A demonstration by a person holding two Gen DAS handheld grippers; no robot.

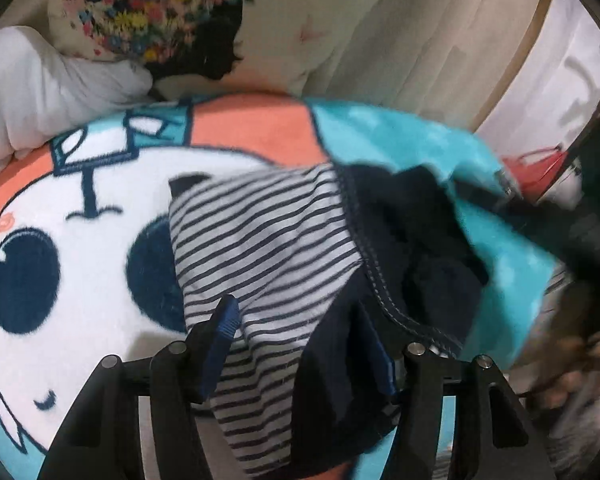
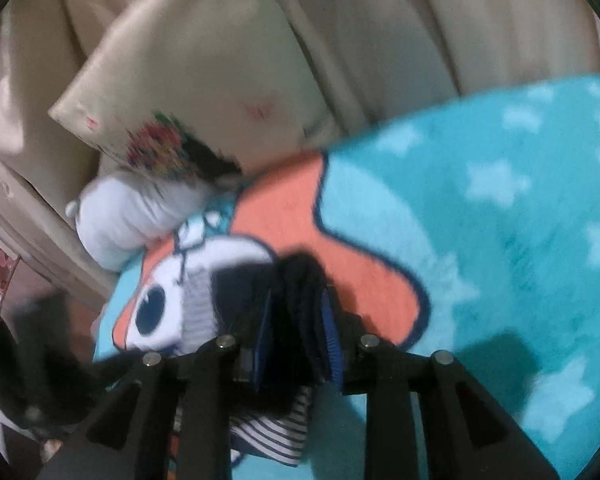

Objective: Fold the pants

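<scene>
A bed is covered by a large fleece blanket (image 1: 380, 136), teal with pale stars and printed with a white cartoon face on an orange patch. At the far side, a cream curtain (image 2: 400, 32) hangs behind a cream pillow (image 2: 220, 80) with a flowered print, and a white cushion (image 1: 40, 92) lies at the far left.

The pants (image 1: 260, 232), striped grey and navy on one face and plain navy on the other, are lifted off the blanket near the middle of the bed and hang between the two tools. One part is bunched in a dark heap toward the right in the left wrist view.

The left gripper (image 1: 300, 336) is clenched on the pants, striped and navy layers being pinched together between its blue pads. The right gripper (image 2: 296, 320) is likewise closed on a thick wad of navy fabric, with striped cloth hanging below it. Both views are blurred, so motion is likely under way.

The task is judged to be at an early stage, since no flat fold is seen. Several risks are noted. Uneven layers may be dragged askew if the two grips are pulled apart at different rates. The thick wad in the right grip may slip out if tension rises. The fleece may be snagged and lifted with the cloth if the tools are lowered too deep, and a crooked crease would result.
</scene>
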